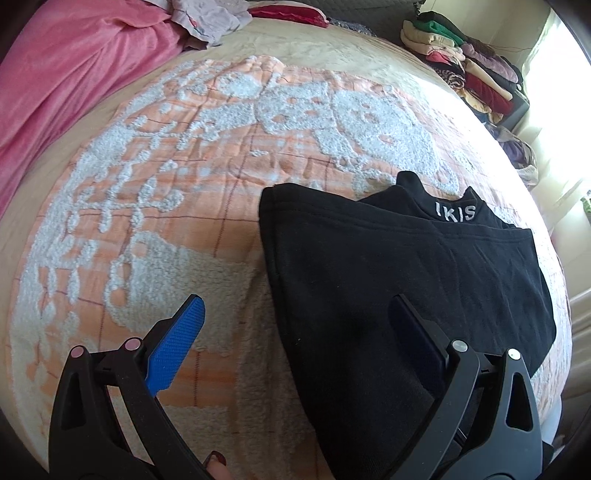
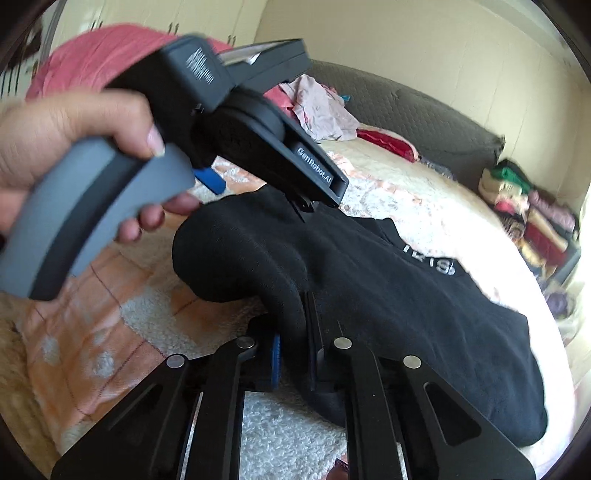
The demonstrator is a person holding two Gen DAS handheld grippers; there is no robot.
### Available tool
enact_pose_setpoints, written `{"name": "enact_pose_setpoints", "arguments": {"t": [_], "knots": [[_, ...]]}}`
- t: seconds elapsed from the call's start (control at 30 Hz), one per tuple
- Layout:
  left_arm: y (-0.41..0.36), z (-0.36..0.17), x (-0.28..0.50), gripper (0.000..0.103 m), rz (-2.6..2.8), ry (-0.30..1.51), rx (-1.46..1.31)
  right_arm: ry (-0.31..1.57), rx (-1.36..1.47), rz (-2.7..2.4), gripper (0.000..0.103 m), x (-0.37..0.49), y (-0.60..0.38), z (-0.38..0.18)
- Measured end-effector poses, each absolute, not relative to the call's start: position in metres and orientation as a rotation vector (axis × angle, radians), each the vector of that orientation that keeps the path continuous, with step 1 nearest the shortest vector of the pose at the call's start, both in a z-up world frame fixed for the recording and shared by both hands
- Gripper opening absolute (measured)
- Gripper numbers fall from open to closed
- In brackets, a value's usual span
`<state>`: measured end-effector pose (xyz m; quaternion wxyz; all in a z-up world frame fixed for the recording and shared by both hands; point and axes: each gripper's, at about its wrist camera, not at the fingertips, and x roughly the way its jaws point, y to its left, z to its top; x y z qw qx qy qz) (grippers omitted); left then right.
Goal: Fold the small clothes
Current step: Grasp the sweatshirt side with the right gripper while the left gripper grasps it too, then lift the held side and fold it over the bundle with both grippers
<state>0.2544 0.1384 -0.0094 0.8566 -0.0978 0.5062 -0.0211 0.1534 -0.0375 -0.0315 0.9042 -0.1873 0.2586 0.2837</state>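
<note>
A black garment (image 1: pixel 388 266) with white letters on its collar (image 1: pixel 455 213) lies on the orange and white fleecy blanket (image 1: pixel 166 177). My left gripper (image 1: pixel 295 301) is open and hangs over the garment's left edge. One blue pad (image 1: pixel 181 339) is above the blanket and the other finger (image 1: pixel 413 332) is above the black cloth. In the right wrist view my right gripper (image 2: pixel 295 332) is shut on a bunched fold of the black garment (image 2: pixel 406 302) at its near edge, and the cloth rises into a hump there. A person's hand (image 2: pixel 55 140) holds the left gripper's grey handle (image 2: pixel 92 221) above the garment.
A pink cover (image 1: pixel 62 74) lies along the bed's left side. Crumpled pale clothes (image 1: pixel 210 18) and a red item (image 1: pixel 288 14) sit at the head end by a grey headboard (image 2: pixel 406 110). A stack of folded clothes (image 1: pixel 476 66) stands at the far right.
</note>
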Motion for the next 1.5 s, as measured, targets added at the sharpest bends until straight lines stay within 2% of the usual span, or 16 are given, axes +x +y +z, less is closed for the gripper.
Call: {"name": "enact_pose_setpoints", "arguments": {"t": [0.27,0.3,0.33,0.43,0.53,0.57,1.03,1.5], "knots": [[0.116,0.004,0.258,0.093,-0.116,1.054,-0.258,0.49,-0.262,0.582,0.007,0.151,-0.068,-0.004],[0.111,0.007,0.258,0.089,-0.13,1.047,-0.263,0.486,-0.248,0.578,0.007,0.15,-0.073,0.0],[0.106,0.011,0.258,0.073,-0.147,1.04,-0.271,0.479,-0.239,0.572,0.007,0.151,-0.077,0.002],[0.087,0.022,0.259,0.052,-0.169,1.028,-0.262,0.46,-0.21,0.549,0.007,0.149,-0.092,0.01],[0.07,0.034,0.259,0.034,-0.194,1.009,-0.254,0.446,-0.178,0.529,0.007,0.148,-0.107,0.016],[0.064,0.038,0.259,0.032,-0.197,1.003,-0.245,0.441,-0.168,0.522,0.006,0.147,-0.113,0.018],[-0.037,0.083,0.26,0.03,-0.267,0.917,-0.134,0.416,-0.03,0.414,0.006,0.13,-0.198,0.029],[-0.121,0.063,0.279,0.03,-0.303,0.948,-0.035,0.487,0.057,0.308,0.006,0.145,-0.252,0.007]]}}
